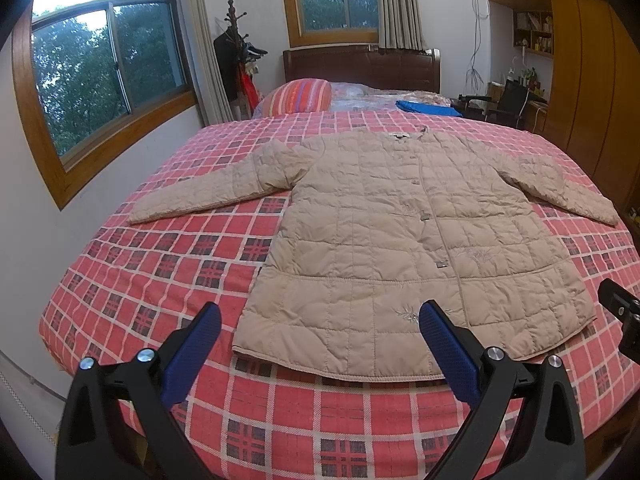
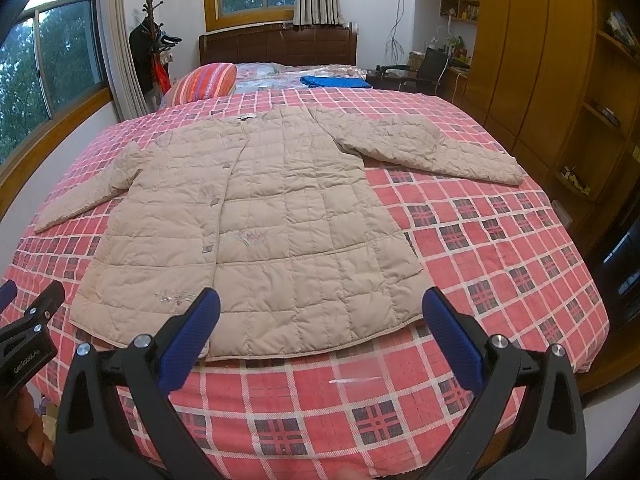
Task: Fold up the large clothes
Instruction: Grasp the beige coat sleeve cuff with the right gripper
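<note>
Both open claws (image 1: 320,322) (image 2: 320,316) hover above the flat coat's (image 1: 400,240) hem.

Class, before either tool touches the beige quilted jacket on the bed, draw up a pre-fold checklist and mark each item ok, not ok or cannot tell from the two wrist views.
1. Jacket lies flat, front up, hem nearest: ok.
2. Both sleeves spread out to the sides, left sleeve and right sleeve: ok.
3. Front buttoned shut: cannot tell.
4. Left tool open, holding nothing: ok.
5. Right tool open, holding nothing: ok.
6. Plaid bedspread around the jacket free of clutter; folded blue cloth lies apart near the headboard: ok.
</note>
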### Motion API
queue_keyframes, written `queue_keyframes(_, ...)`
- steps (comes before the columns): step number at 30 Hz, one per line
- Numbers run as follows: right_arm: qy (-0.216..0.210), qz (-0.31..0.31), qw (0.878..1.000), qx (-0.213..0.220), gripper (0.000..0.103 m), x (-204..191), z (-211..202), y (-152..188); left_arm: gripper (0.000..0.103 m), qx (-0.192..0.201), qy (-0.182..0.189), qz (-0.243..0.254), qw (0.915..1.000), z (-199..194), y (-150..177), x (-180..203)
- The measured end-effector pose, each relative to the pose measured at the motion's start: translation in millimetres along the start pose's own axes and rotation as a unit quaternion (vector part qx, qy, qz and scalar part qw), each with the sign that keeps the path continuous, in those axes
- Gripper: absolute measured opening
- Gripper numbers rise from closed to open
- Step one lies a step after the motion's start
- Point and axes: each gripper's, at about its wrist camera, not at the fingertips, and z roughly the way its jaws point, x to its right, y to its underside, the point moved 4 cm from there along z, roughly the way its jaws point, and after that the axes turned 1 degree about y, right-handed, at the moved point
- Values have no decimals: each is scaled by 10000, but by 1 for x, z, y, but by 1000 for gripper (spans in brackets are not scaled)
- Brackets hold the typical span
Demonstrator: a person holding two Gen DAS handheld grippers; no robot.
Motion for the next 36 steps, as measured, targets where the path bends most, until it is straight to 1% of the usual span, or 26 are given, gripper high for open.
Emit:
queue_keyframes(4, -33, -55, 10000, -29, 101, 0, 5, 2, 99, -43, -12, 11, 10000, 4, -2, 3)
queue_keyframes(12, -199, -116, 9997, -66, 101, 3, 10, -6, 99, -103, -2, 2, 9999, 11, -4, 5)
queue_keyframes(15, -232, -112, 9996, -100, 101, 8, 15, -12, 99, -80, -15, 45, 10000, 18, -10, 9)
queue_keyframes(17, -262, -100, 9995, -173, 101, 14, 22, -19, 99, -79, -31, 94, 9999, 26, -18, 15)
queue_keyframes(19, -230, -88, 9994, -256, 101, 24, 30, -28, 99, -130, 33, 182, 9997, 37, -31, 24)
queue_keyframes(22, -2, -44, 9995, -299, 101, 48, 45, -49, 99, -136, 194, 227, 9995, 56, -59, 40)
queue_keyframes(24, 114, 69, 9995, -270, 101, 74, 57, -70, 99, -152, 314, 241, 9991, 73, -82, 57)
queue_keyframes(26, 267, 311, 9990, -172, 101, 107, 69, -94, 99, -159, 511, 317, 9981, 91, -104, 77)
queue_keyframes(28, 91, 738, 9971, -147, 101, 149, 86, -119, 99, -234, 589, 565, 9964, 112, -124, 102)
queue_keyframes(29, 71, 883, 9959, -195, 101, 165, 96, -129, 99, -280, 710, 644, 9950, 122, -134, 114)
queue_keyframes(31, 319, 1058, 9937, -180, 101, 202, 118, -150, 99, -430, 929, 715, 9922, 143, -150, 138)
queue_keyframes(32, 432, 1024, 9936, -200, 101, 215, 128, -158, 99, -522, 1013, 757, 9906, 158, -159, 153)
queue_keyframes(33, 656, 1011, 9922, -326, 101, 231, 142, -166, 99, -588, 1113, 788, 9889, 169, -165, 163)
queue_keyframes(34, 786, 1053, 9906, -374, 100, 244, 152, -172, 99, -622, 1253, 808, 9869, 179, -170, 174)
queue_keyframes(36, 961, 1240, 9870, -341, 100, 277, 170, -184, 99, -787, 1846, 835, 9761, 203, -179, 200)
